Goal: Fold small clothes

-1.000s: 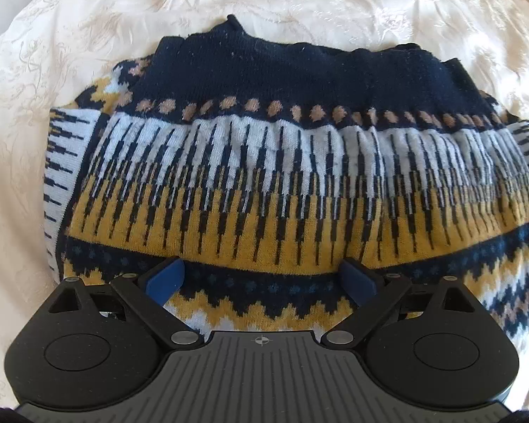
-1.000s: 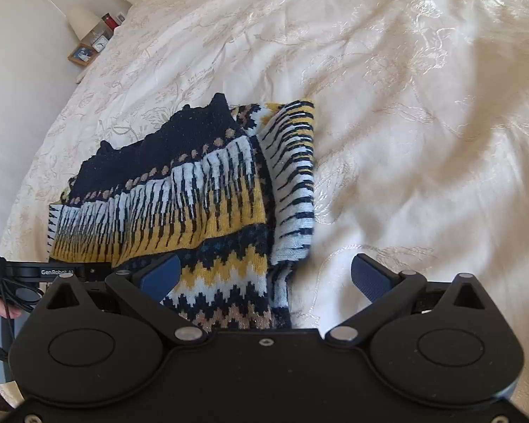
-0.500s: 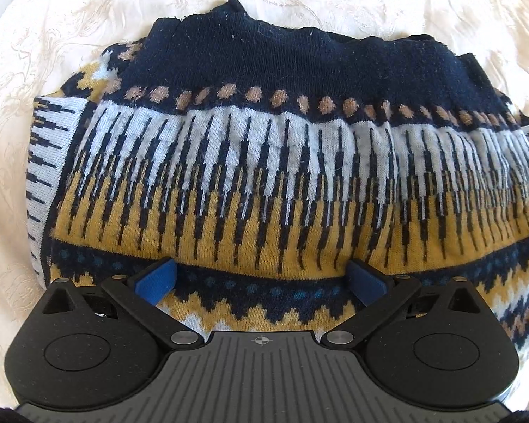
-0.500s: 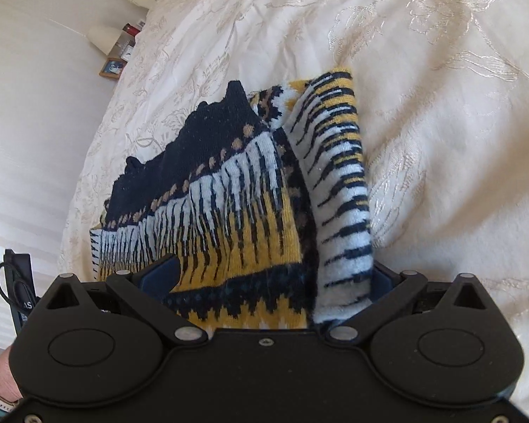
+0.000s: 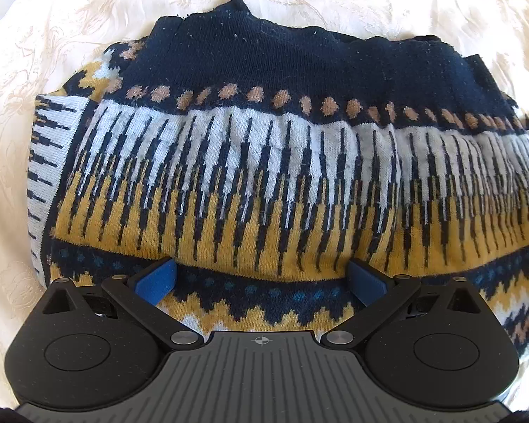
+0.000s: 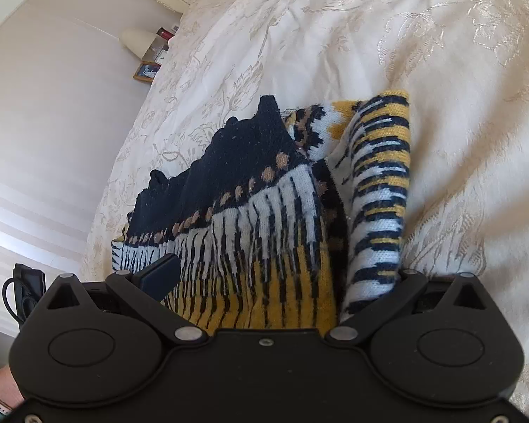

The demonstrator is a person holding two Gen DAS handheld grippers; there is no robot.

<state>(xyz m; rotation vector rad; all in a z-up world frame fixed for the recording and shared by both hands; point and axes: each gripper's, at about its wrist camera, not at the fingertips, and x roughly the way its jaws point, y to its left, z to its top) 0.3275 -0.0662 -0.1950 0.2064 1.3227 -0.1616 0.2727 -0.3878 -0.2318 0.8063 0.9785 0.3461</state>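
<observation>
sweater (image 5: 264, 176) on bedspread (image 6: 370, 35), between spread fingers of left gripper (image 5: 261, 276) and right gripper (image 6: 275, 275)

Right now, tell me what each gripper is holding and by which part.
Nothing is held. The left gripper and the right gripper both stand open over the near edge of the folded sweater, fingers apart around the knit.

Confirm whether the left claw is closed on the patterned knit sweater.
No: the left claw stands wide open, its blue fingers spread over the navy, yellow and white patterned knit sweater.
</observation>
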